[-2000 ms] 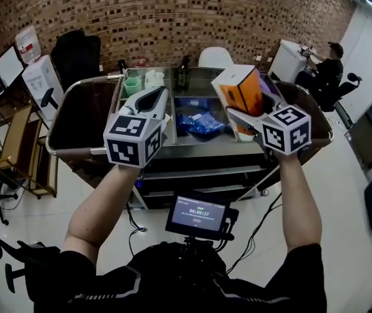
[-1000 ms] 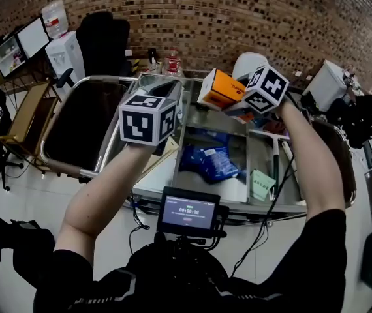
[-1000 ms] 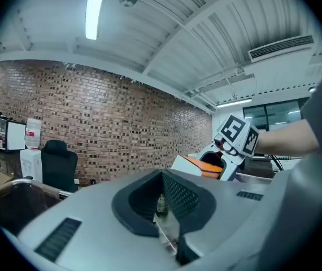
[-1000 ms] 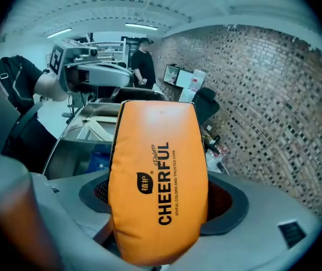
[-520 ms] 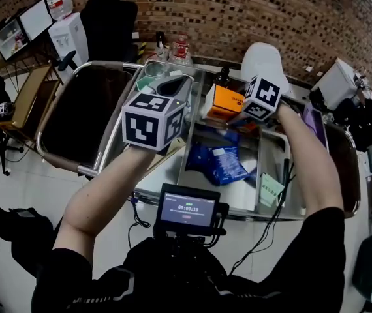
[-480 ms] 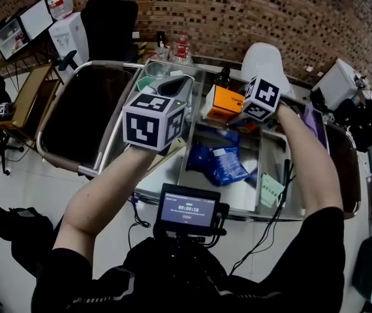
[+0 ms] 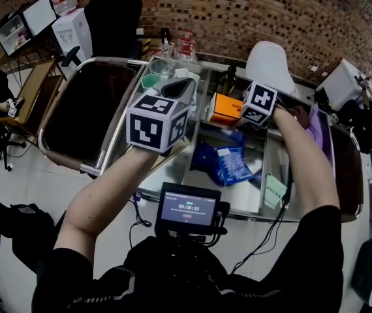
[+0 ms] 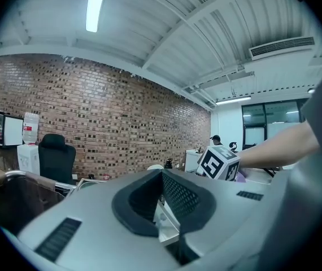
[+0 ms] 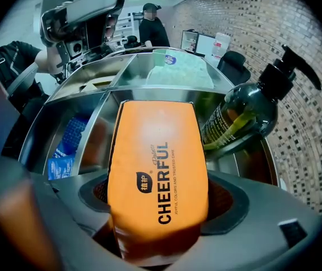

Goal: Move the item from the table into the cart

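An orange box printed CHEERFUL sits between the jaws of my right gripper, which is shut on it and points steeply down. In the head view the orange box hangs low over the steel cart's back middle compartment, under the right gripper. Whether it touches the compartment floor is hidden. My left gripper hovers over the cart's left side. In the left gripper view the left gripper has its pads together with nothing held.
A dark pump bottle stands just right of the box. Blue packets lie in the middle tray and a green pad in a far compartment. A black-lined bin hangs at the cart's left. A small monitor sits by my chest.
My right gripper has come down with the orange box, from above the cart to low over its back compartment. The left gripper has sunk a little. The grip on the box has held.
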Demonstrator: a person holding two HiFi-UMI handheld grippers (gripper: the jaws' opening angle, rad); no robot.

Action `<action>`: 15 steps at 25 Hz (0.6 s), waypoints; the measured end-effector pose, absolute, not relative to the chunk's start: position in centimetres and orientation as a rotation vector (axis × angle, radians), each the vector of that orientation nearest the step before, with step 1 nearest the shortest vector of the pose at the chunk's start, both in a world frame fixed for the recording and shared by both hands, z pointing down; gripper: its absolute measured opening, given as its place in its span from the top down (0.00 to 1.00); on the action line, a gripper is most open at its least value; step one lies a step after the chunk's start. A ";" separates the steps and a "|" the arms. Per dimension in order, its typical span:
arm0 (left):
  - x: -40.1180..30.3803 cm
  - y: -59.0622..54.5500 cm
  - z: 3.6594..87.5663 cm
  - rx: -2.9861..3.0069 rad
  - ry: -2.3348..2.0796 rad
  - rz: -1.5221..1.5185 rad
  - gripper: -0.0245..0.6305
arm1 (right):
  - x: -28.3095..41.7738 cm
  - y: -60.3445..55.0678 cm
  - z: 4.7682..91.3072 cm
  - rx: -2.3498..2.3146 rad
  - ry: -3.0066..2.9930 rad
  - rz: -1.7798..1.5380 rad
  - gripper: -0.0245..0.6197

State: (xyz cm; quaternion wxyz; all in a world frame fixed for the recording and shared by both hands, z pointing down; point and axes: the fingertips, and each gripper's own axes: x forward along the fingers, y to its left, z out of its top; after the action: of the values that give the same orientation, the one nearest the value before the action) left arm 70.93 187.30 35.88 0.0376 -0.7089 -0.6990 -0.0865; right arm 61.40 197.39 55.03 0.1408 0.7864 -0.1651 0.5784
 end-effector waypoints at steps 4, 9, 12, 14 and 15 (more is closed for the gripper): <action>70.8 187.5 36.2 -2.171 -2.146 -0.271 0.95 | 61.5 197.5 55.2 2.261 -0.471 1.673 0.35; 70.3 187.5 36.3 -2.159 -2.157 -0.279 0.95 | 61.6 197.7 55.2 2.250 -0.445 1.673 0.31; 70.4 187.4 36.3 -2.163 -2.157 -0.276 0.95 | 61.6 197.8 55.2 2.244 -0.426 1.669 0.30; 70.4 187.4 36.4 -2.164 -2.157 -0.278 0.95 | 61.7 198.1 55.2 2.237 -0.405 1.656 0.28; 70.3 187.4 36.4 -2.164 -2.157 -0.280 0.95 | 61.8 198.2 55.0 2.239 -0.399 1.650 0.27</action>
State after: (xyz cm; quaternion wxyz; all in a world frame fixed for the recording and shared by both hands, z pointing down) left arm 70.34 187.38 36.43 0.0370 -0.7048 -0.7025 -0.0911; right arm 61.77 198.18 54.97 0.1650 0.7860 -0.1401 0.5791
